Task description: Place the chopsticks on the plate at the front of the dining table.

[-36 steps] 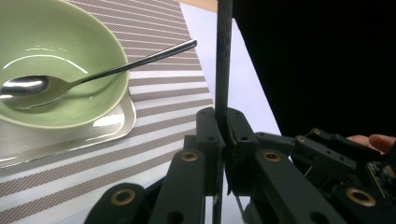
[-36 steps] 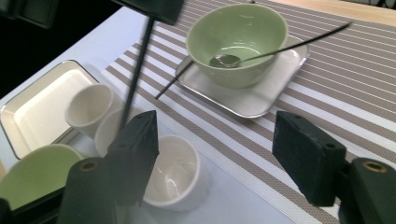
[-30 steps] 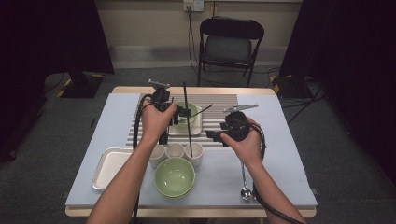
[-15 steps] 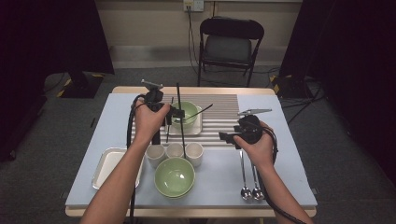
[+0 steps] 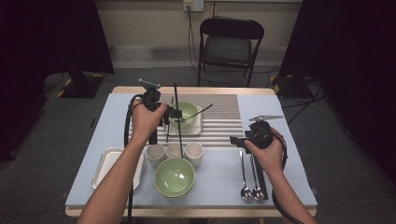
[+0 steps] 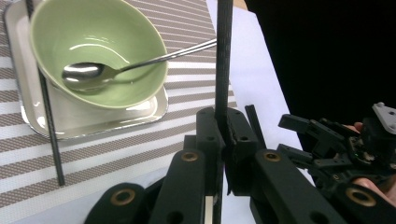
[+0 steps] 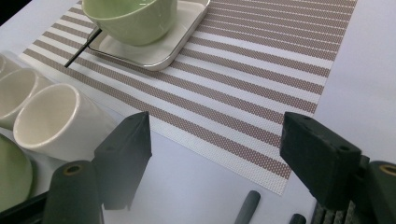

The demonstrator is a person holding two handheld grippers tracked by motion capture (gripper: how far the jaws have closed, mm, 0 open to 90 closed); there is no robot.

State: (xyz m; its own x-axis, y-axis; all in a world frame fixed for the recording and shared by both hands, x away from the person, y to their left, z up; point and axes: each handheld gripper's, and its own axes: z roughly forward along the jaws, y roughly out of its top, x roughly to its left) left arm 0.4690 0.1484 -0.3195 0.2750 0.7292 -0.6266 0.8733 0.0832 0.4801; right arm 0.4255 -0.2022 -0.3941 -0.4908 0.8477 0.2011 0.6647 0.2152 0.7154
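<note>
Table (image 5: 299,182) under a pale cover, striped placemat (image 5: 224,122) at its far middle. On the mat, a tray carrying a green bowl (image 6: 93,51) with a spoon (image 6: 84,72). Left gripper (image 6: 223,140) clamped tight on an upright black chopstick (image 6: 223,56). Right gripper (image 7: 215,140) wide open, empty, above two spoons (image 5: 250,177) near right.

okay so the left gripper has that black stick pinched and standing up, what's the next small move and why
Probably lower the black chopstick and lay it on the striped mat beside the other chopstick. The left gripper is shut on it, holding it upright above the mat, while its twin already lies there next to the small tray. The right gripper is open, holding nothing.
</note>
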